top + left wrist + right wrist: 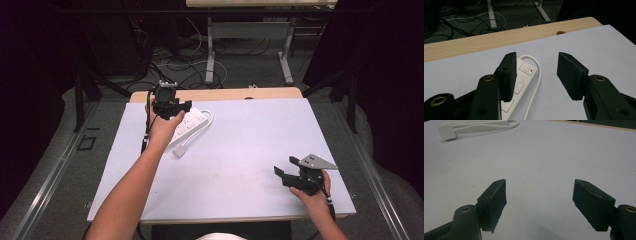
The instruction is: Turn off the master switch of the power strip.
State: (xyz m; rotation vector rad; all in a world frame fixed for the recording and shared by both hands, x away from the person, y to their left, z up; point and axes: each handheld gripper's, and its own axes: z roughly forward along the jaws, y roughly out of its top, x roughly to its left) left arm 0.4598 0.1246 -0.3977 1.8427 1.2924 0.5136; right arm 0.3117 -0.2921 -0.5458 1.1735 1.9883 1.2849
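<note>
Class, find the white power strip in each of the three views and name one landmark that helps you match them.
High view: power strip upper left of centre, beside the left gripper.
Left gripper view: lower centre, partly behind the left jaw.
Right gripper view: top left corner.
Shared landmark: its looping white cable.

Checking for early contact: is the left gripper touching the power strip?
Cannot tell. In the left gripper view, the open left gripper overlaps the power strip, with no plain gap or contact.

High view overhead, facing forward-down; gripper views low, close to table (240, 150) — all share power strip (192, 122).
</note>
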